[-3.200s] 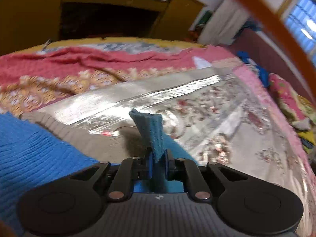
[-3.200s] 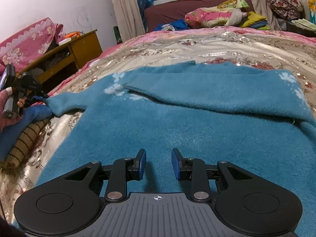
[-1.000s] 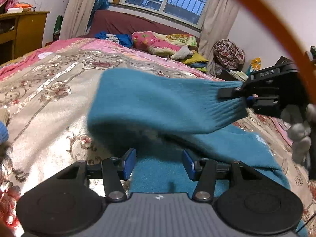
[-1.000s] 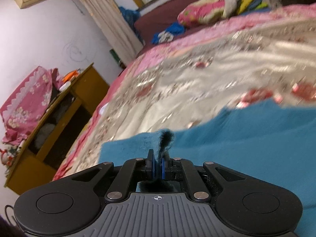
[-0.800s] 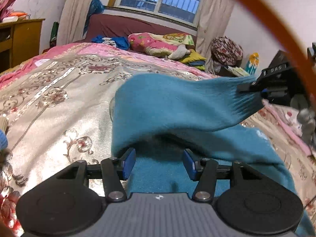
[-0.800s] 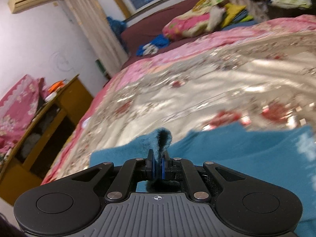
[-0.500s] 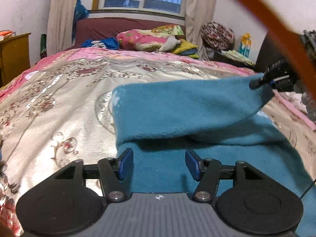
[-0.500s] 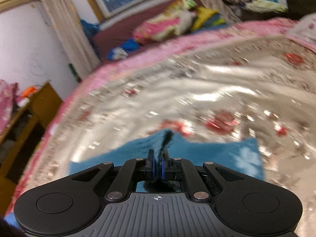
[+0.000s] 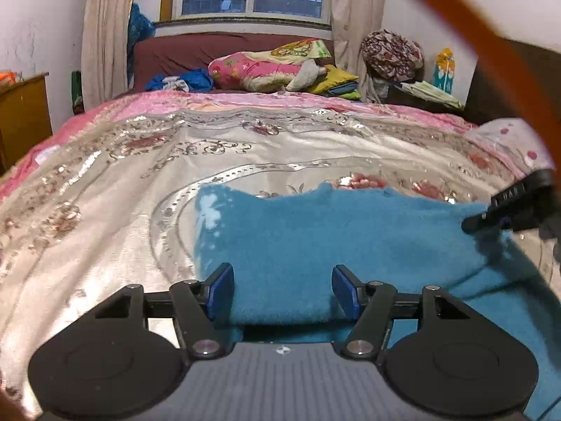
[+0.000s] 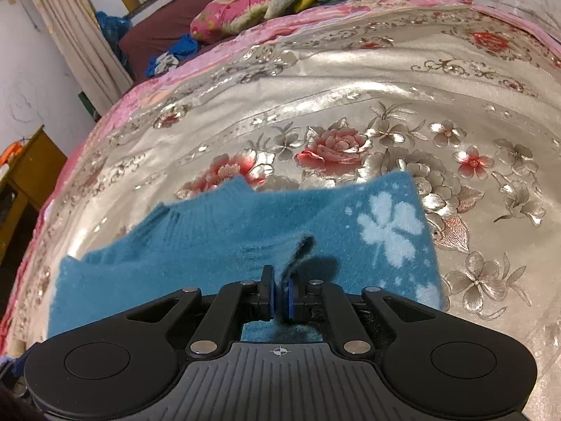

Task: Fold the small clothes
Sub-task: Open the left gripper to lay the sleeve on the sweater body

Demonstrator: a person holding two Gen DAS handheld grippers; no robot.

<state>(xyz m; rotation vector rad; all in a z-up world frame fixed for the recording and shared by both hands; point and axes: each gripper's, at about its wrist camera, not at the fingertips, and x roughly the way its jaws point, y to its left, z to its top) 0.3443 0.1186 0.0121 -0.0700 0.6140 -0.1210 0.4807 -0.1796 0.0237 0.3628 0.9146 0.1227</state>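
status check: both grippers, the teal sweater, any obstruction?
Left gripper open, empty, over sweater. Right gripper shut on teal sweater edge. Sweater lies on bedspread. Nothing in the way.

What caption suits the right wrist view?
Right tool pinches the teal sweater's cuff above a floral bedspread.

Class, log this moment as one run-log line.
left gripper: open | right gripper: shut on sleeve | blue sweater: on bedspread

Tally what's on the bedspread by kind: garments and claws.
Teal sweater: 1, lying on the floral bedspread.
Claws: 2. Left claw open over the sweater; right claw shut on a pinch of it.
Total: 3.
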